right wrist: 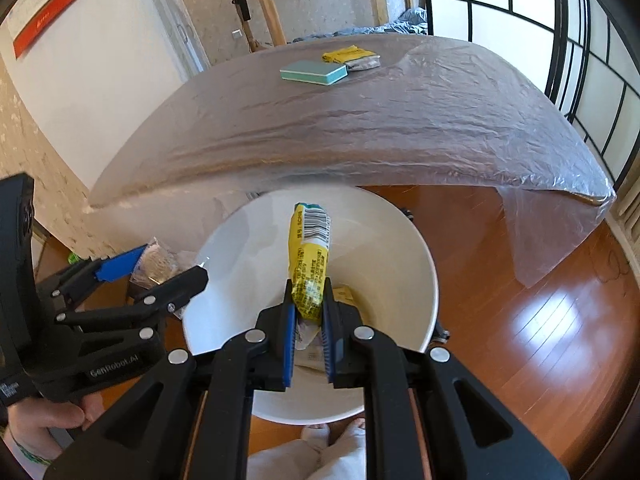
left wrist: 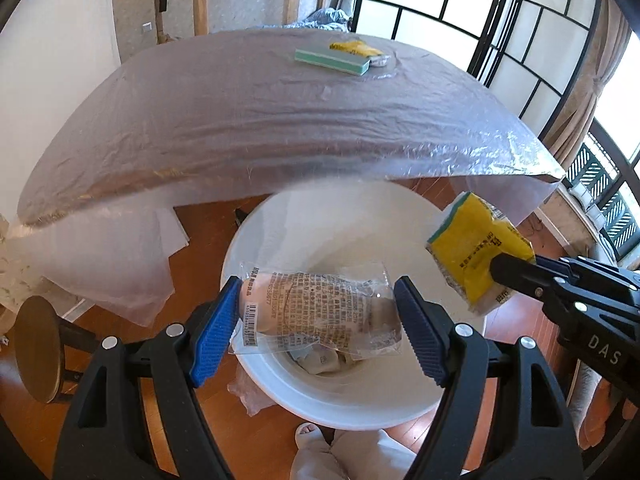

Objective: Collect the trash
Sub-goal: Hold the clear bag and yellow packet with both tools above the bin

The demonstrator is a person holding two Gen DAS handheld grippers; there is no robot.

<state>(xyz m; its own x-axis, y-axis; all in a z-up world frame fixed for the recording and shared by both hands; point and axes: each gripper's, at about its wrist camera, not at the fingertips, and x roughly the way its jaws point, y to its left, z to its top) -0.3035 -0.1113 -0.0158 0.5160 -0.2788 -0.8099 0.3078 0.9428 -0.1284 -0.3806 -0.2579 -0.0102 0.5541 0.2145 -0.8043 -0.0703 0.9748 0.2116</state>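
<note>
Yellow wrapper (right wrist: 310, 264) pinched in right claw (right wrist: 308, 312) (over bin (right wrist: 416, 280)).

Bright window (left wrist: 420, 12) daylight, floor (right wrist: 532, 320) glare, fisheye-bent edges, dark corners.

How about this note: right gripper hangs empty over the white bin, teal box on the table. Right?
Not quite. The right gripper is not empty: it is shut on a yellow packet, as the right wrist view shows. It does hang over the white bin, and the teal box is on the table.
</note>
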